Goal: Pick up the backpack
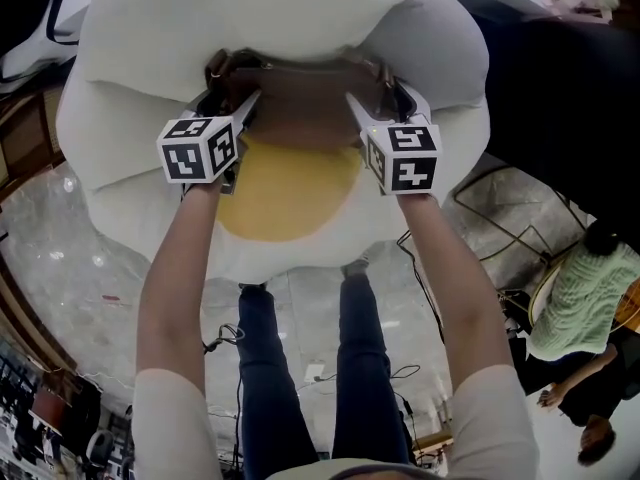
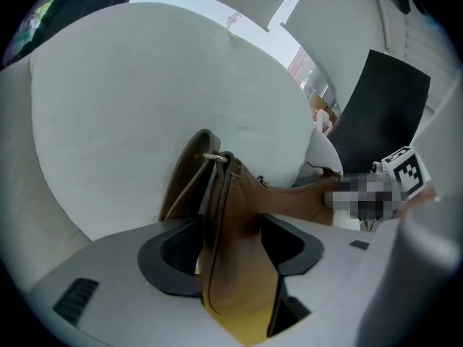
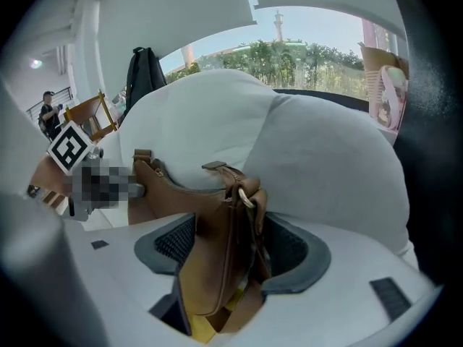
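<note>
Brown bag is lying on a big white fried-egg cushion, just above the yellow yolk. Left gripper is at one end of it and right gripper is at the other. Both sets of jaws are spread wide. Each has an end of the bag sitting between the pads, but they don't look clamped on it.

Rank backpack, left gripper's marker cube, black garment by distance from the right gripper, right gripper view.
1. backpack: between the open jaws of the right gripper.
2. left gripper's marker cube: left, beyond the bag's far end.
3. black garment: upper left, behind the white cushion.
</note>
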A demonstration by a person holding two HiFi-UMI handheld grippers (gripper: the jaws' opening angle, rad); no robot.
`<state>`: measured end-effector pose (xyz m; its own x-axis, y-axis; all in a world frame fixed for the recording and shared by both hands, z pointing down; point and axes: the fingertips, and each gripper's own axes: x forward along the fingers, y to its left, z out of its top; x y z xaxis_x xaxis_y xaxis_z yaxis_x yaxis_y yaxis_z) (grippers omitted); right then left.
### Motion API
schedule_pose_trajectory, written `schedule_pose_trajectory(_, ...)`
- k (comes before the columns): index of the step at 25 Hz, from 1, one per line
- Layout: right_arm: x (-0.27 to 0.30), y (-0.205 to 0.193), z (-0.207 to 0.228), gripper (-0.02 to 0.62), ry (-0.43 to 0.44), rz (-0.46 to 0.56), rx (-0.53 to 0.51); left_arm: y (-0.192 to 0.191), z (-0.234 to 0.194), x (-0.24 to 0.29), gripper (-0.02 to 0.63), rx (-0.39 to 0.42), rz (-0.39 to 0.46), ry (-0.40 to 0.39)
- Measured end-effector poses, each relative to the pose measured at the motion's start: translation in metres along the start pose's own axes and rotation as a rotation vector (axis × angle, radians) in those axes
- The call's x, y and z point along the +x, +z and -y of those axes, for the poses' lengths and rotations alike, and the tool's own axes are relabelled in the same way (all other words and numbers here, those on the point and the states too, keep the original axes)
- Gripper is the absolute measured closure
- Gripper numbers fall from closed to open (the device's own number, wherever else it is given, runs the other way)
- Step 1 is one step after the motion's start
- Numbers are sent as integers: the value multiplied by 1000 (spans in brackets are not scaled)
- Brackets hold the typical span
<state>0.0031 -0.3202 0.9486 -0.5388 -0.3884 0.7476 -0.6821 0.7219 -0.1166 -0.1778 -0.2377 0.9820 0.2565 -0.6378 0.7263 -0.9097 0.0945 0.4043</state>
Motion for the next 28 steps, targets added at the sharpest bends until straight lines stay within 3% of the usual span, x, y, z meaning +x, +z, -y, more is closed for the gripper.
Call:
schedule_pose_trajectory(11, -17, -3, -7, 398, 2, 57, 53, -8, 12, -12, 459, 37, 12, 5)
schedule_pose_trajectory(22, -66, 10, -24, 422, -22, 118, 50, -2, 38, -62, 486, 110, 73, 4)
schedule_pose_trajectory(28, -120, 40, -41, 423, -49, 193, -21, 12, 63, -109, 491, 109, 145, 22)
